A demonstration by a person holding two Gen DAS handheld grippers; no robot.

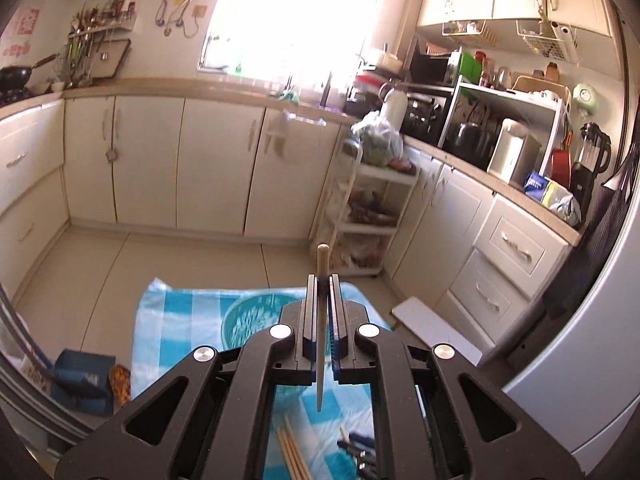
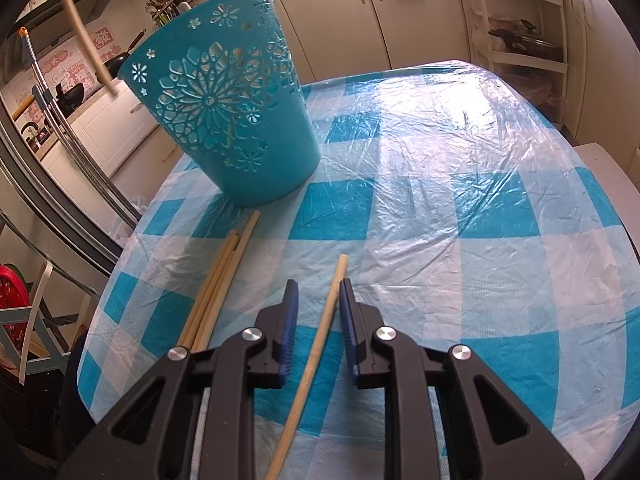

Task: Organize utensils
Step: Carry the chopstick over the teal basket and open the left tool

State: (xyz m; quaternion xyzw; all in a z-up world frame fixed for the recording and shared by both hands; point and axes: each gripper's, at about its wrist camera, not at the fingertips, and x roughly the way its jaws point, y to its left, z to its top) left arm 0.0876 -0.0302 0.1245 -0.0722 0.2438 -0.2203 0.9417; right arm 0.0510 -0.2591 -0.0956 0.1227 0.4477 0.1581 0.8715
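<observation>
Left tool (image 1: 323, 280) is clamped tight on one chopstick (image 1: 321, 320), carried upright high above the checked worktop (image 1: 176, 320). Right tool (image 2: 319, 286) sits low, jaws partly apart around a lying chopstick (image 2: 316, 352), pads not pressing. Just left, a bundle of chopsticks (image 2: 218, 284). Beyond stands the blue basket (image 2: 224, 120).

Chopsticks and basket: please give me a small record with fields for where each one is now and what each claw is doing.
left claw: shut on one chopstick, held up above the table
right claw: open, one loose chopstick between its fingers, lying on the tablecloth
chopstick bundle: flat on the tablecloth, left of the right claw
basket: turquoise, upright, beyond the bundle
</observation>
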